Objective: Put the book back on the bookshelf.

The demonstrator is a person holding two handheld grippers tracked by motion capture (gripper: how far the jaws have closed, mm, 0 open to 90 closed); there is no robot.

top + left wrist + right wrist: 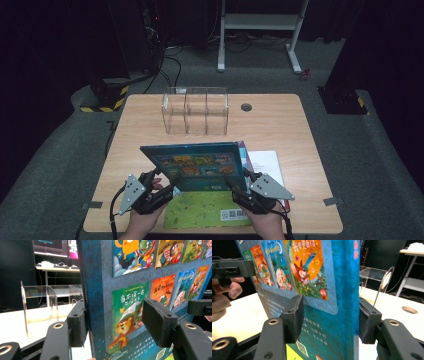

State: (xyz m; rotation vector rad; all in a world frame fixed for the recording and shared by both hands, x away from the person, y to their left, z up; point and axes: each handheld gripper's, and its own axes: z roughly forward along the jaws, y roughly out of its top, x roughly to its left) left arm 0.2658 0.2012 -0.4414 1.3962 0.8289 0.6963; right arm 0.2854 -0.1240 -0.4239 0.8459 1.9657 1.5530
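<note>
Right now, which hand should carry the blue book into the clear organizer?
Left, probably. The left gripper clamps a lower corner of the blue book, and the clear organizer stands just beyond it. Whether the right gripper presses the book is unclear.

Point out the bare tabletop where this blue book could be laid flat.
Free: the wood left of the blue book, between the clear divider rack and the left claw, and the right strip past the white paper, below the round hole. Crowded: the front middle, with the green book and both claws.
</note>
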